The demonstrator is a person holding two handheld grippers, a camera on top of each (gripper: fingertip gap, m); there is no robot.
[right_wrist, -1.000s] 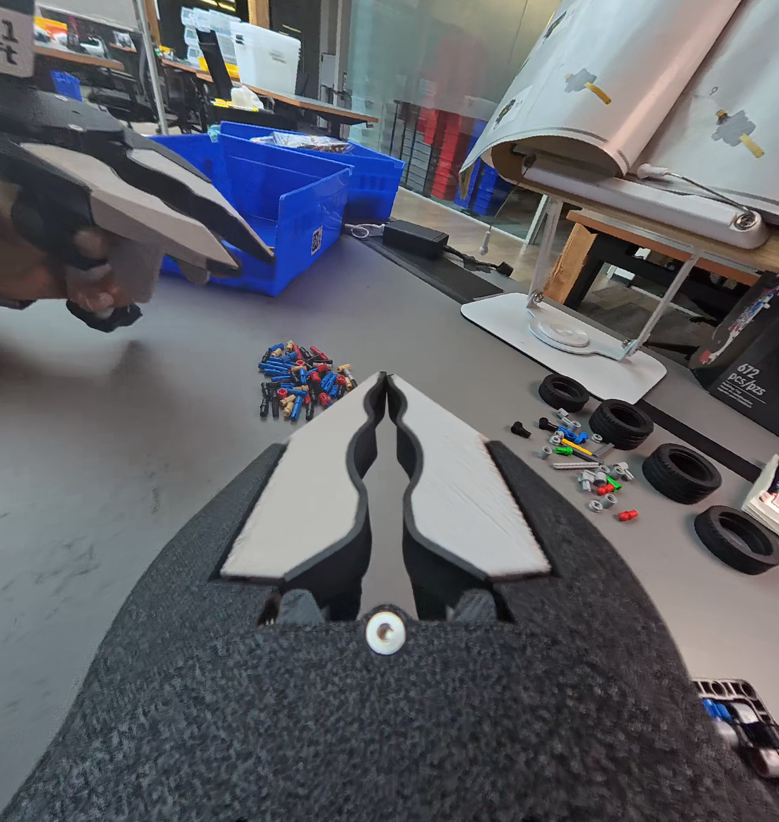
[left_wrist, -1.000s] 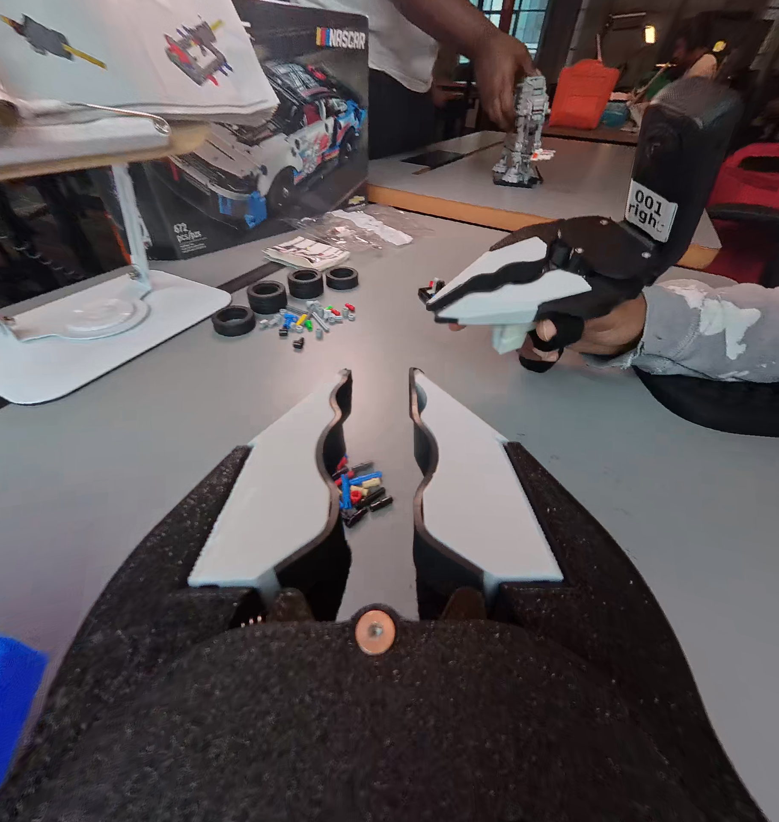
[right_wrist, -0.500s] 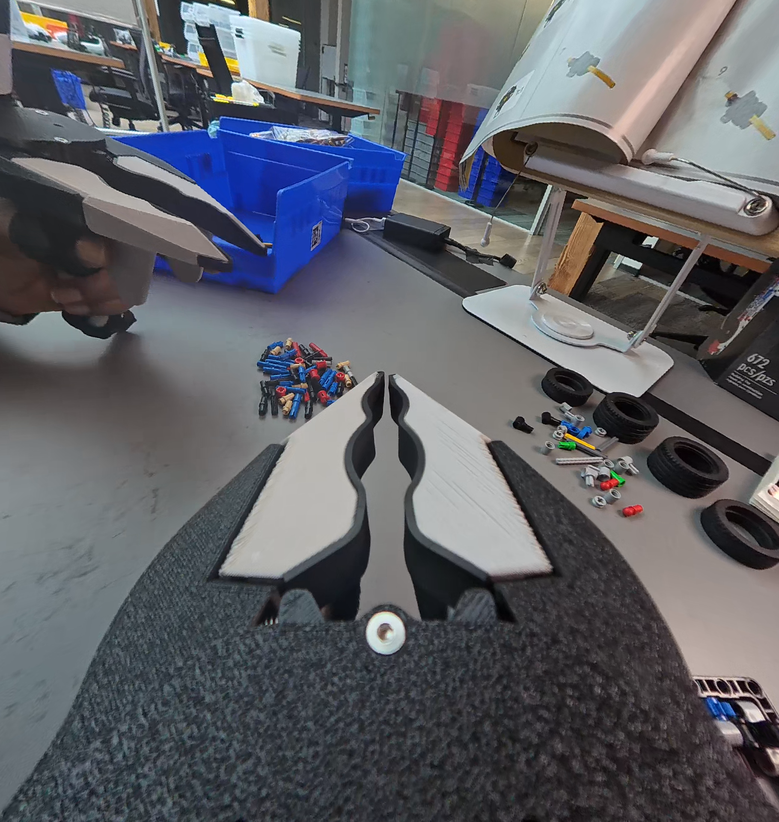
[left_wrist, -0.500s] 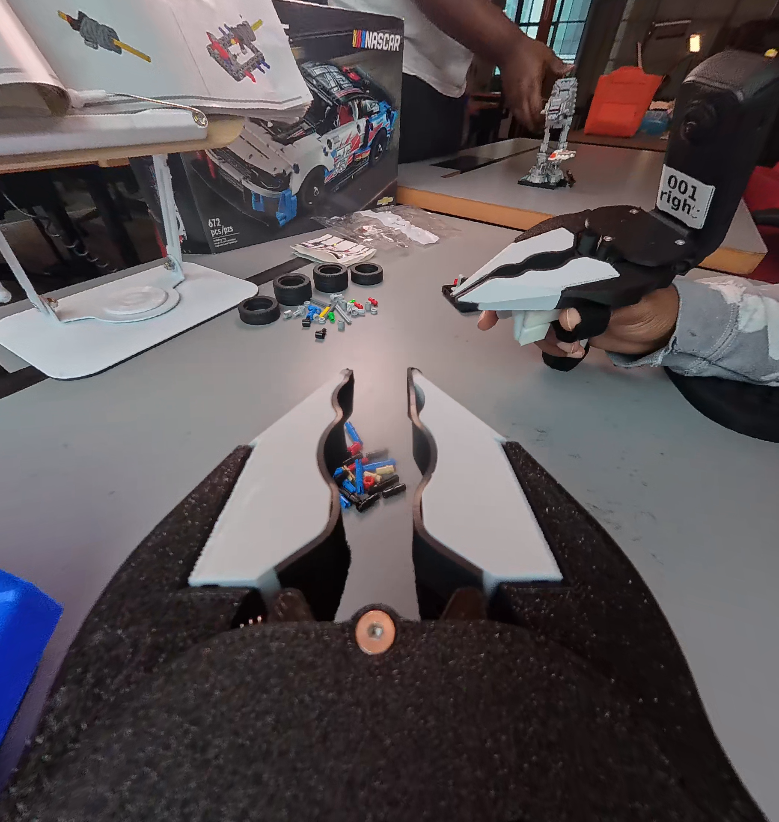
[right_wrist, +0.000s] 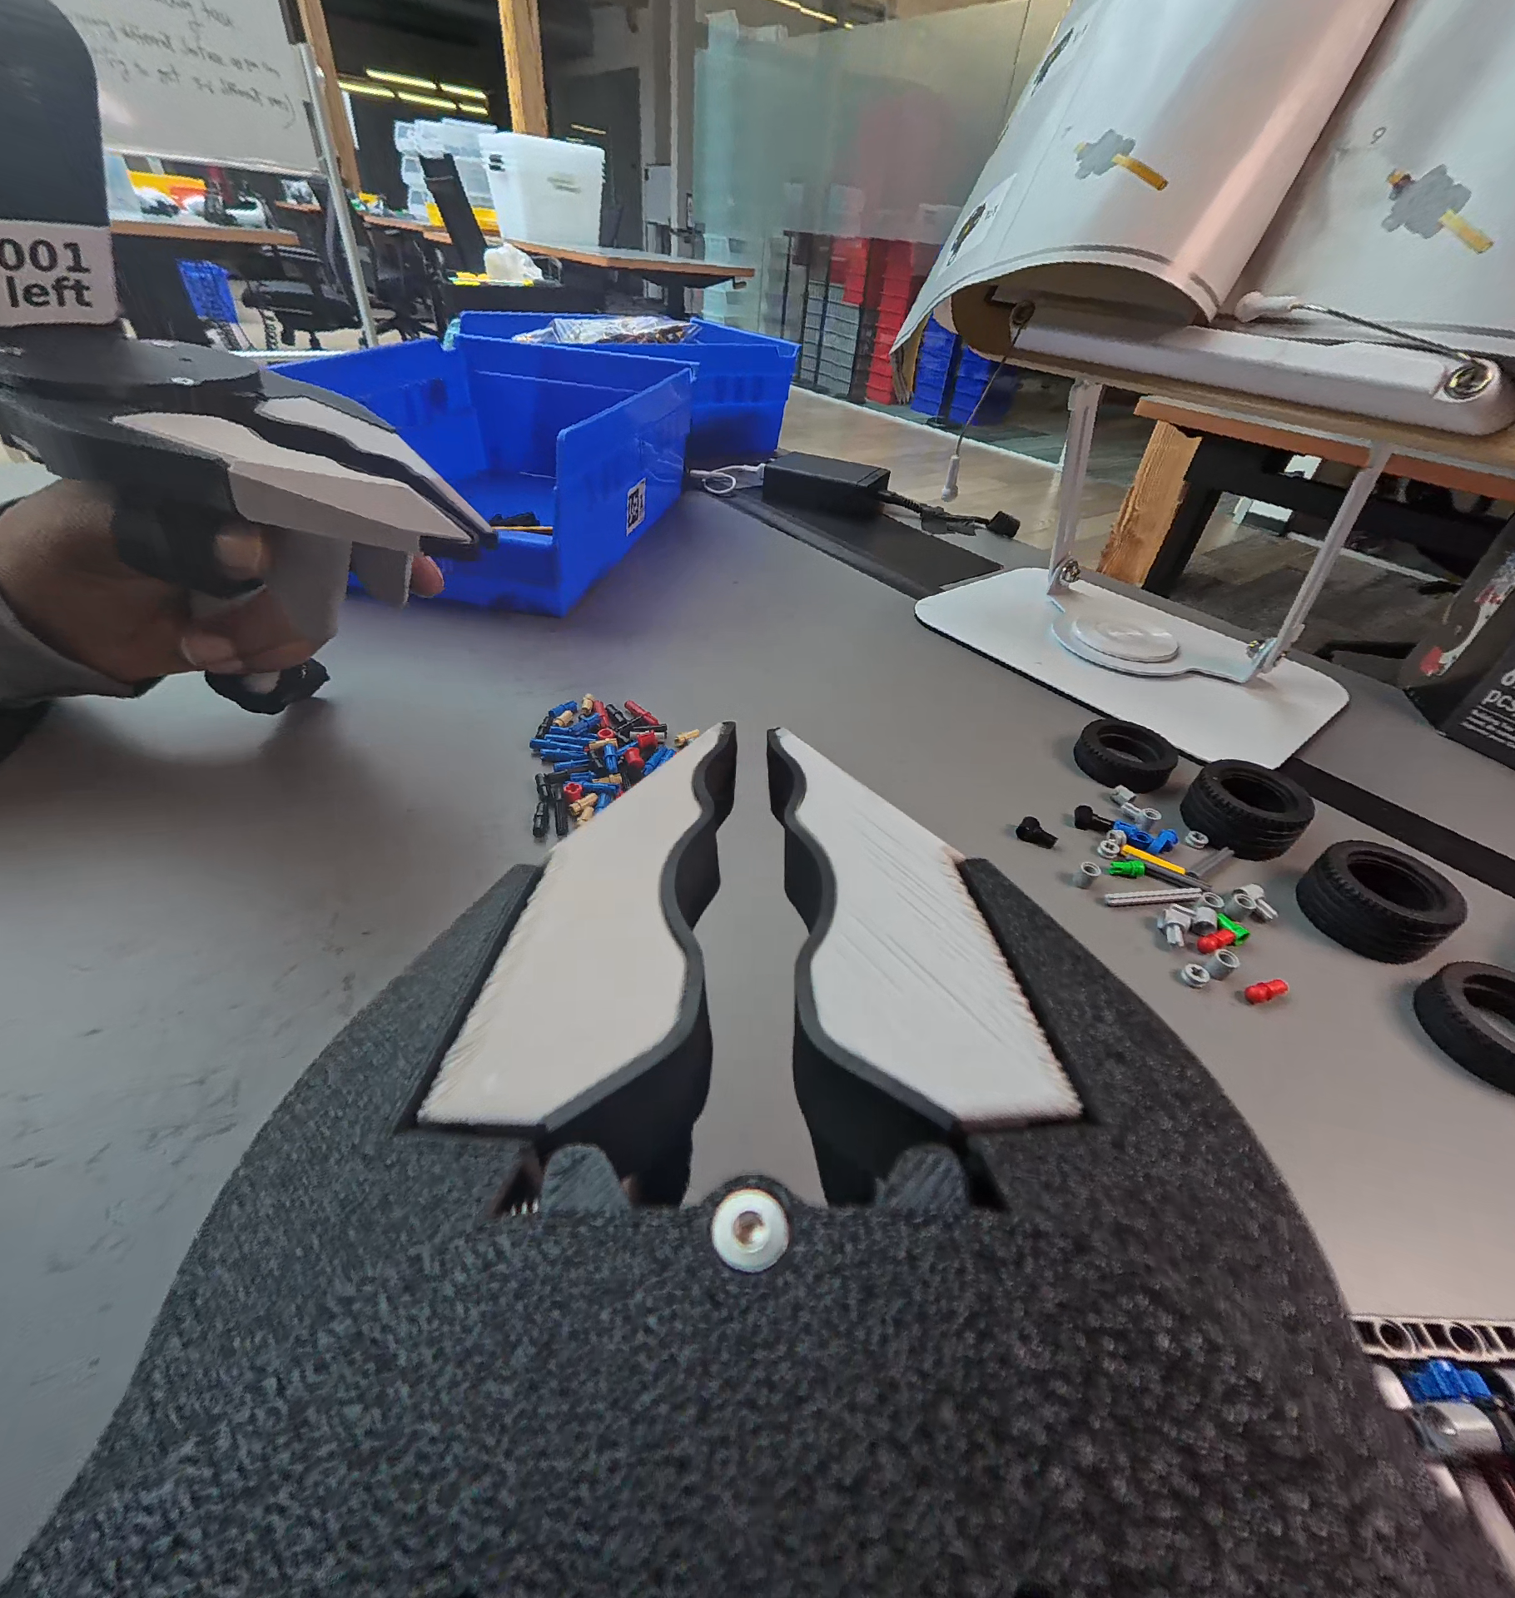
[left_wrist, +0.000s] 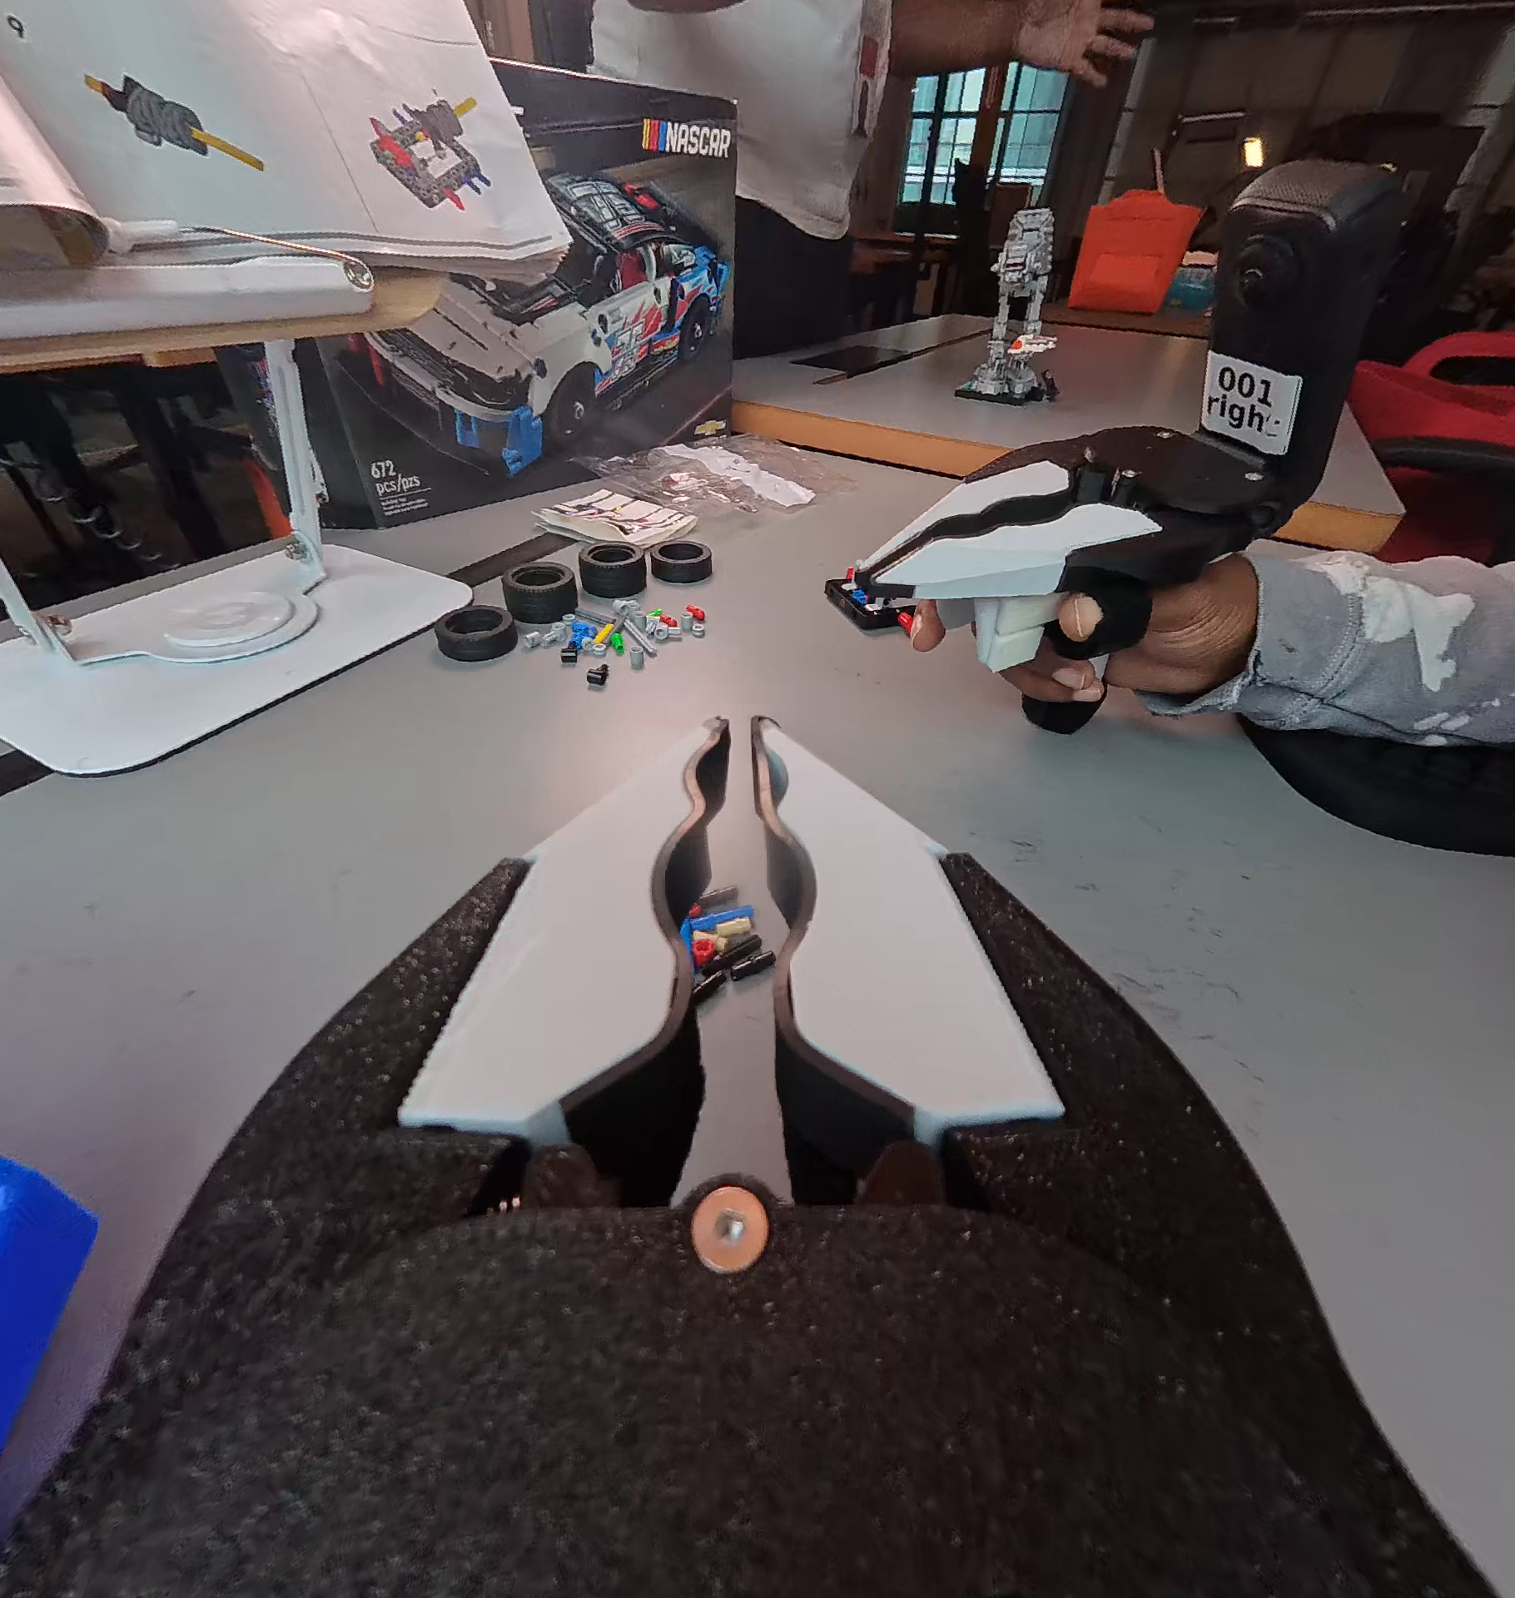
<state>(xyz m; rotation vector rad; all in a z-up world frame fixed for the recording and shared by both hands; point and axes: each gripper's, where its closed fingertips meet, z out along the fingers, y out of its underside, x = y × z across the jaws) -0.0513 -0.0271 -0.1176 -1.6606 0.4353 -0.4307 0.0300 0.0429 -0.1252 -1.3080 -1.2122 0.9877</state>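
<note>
My left gripper (left_wrist: 738,725) is shut but for a thin slit, empty, and hovers over a pile of small blue, black, red and tan pins (left_wrist: 724,938) on the grey table. It also shows at the left of the right wrist view (right_wrist: 477,540), left of and above the pin pile (right_wrist: 603,761). My right gripper (right_wrist: 751,733) has only a narrow gap between its tips and holds nothing. In the left wrist view it (left_wrist: 858,578) hangs above a black frame assembly (left_wrist: 866,605), which lies on the table at the lower right of the right wrist view (right_wrist: 1463,1383).
Black tyres (right_wrist: 1247,808) and small mixed parts (right_wrist: 1169,882) lie right of the pins. A white book stand (left_wrist: 175,657) holds an open instruction booklet (left_wrist: 261,130). A car set box (left_wrist: 564,303) stands behind. Blue bins (right_wrist: 564,450) sit at the far left. A person stands beyond.
My left gripper has closed from open to nearly shut and tilted up. My right gripper's tips have parted slightly. The person behind has lifted the hand off the grey model.
</note>
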